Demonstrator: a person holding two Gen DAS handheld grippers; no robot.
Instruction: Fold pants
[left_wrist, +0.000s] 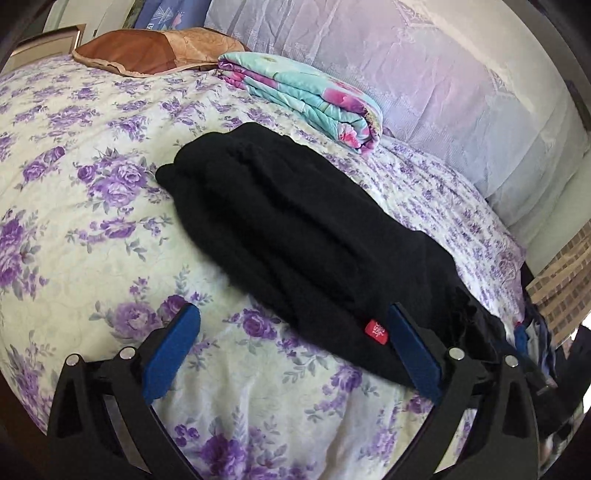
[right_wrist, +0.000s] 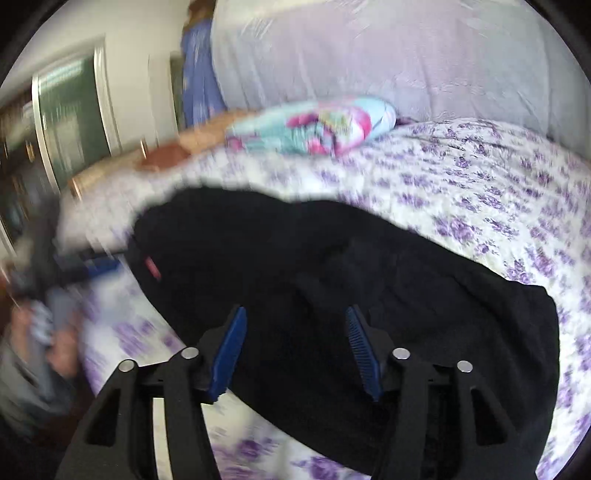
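Observation:
Black pants lie in a long, narrow bundle on the purple-flowered bedsheet, with a small red tag at the near end. My left gripper is open wide at that end. Its right finger rests against the dark cloth and its left finger is over bare sheet. In the blurred right wrist view, my right gripper stands open just above the pants, with black fabric showing between the blue pads and nothing pinched. The left gripper's blue pad shows at the left, near the tag.
A folded turquoise-and-pink quilt and a brown pillow lie at the far side of the bed, below a pale lavender drape. The bed's edge drops off at the right by a woven panel. A person's hand is at the lower left.

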